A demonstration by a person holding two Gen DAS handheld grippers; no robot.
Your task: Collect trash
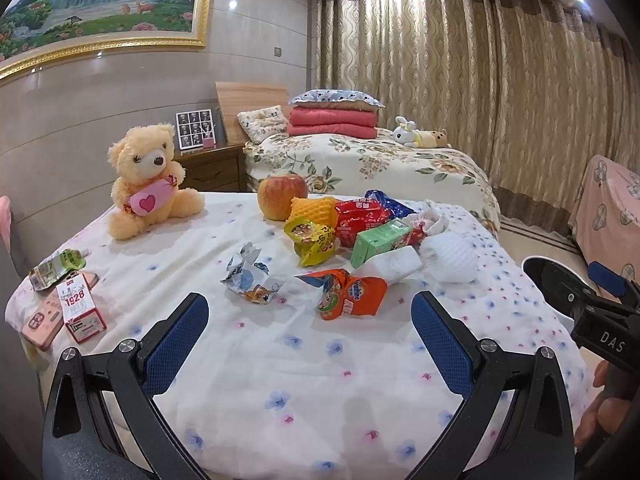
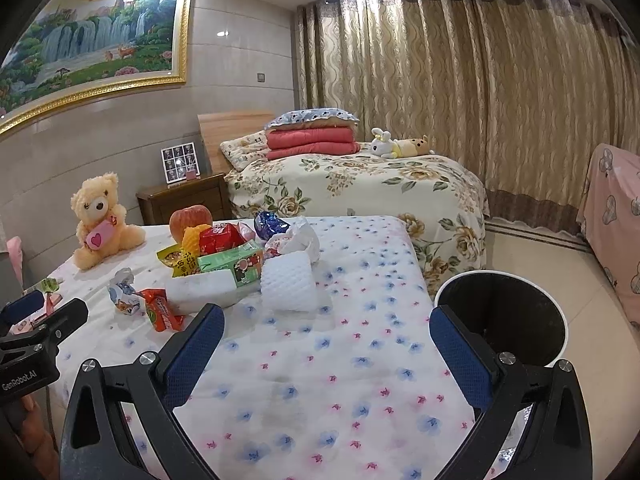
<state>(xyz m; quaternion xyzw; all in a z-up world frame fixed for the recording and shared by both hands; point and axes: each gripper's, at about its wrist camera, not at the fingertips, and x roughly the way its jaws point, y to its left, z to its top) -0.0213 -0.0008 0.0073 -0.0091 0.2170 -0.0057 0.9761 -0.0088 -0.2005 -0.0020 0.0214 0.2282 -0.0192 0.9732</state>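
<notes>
A heap of wrappers (image 1: pixel 352 236) lies mid-bed (image 1: pixel 280 380), the apple (image 1: pixel 280 196) behind it, the teddy bear (image 1: pixel 148 180) to its left. The bin (image 2: pixel 504 316) stands on the floor right of the bed.

The left black plastic two-finger gripper (image 1: pixel 310 314) has triangular cut-out arms, silver round screws behind the jaws and blue textured pads (image 1: pixel 176 344). The right black plastic two-finger gripper (image 2: pixel 326 330) matches it, its body marked "DAS".

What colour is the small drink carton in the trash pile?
Green; the drink carton shows best in the left wrist view, lying among wrappers.
</notes>
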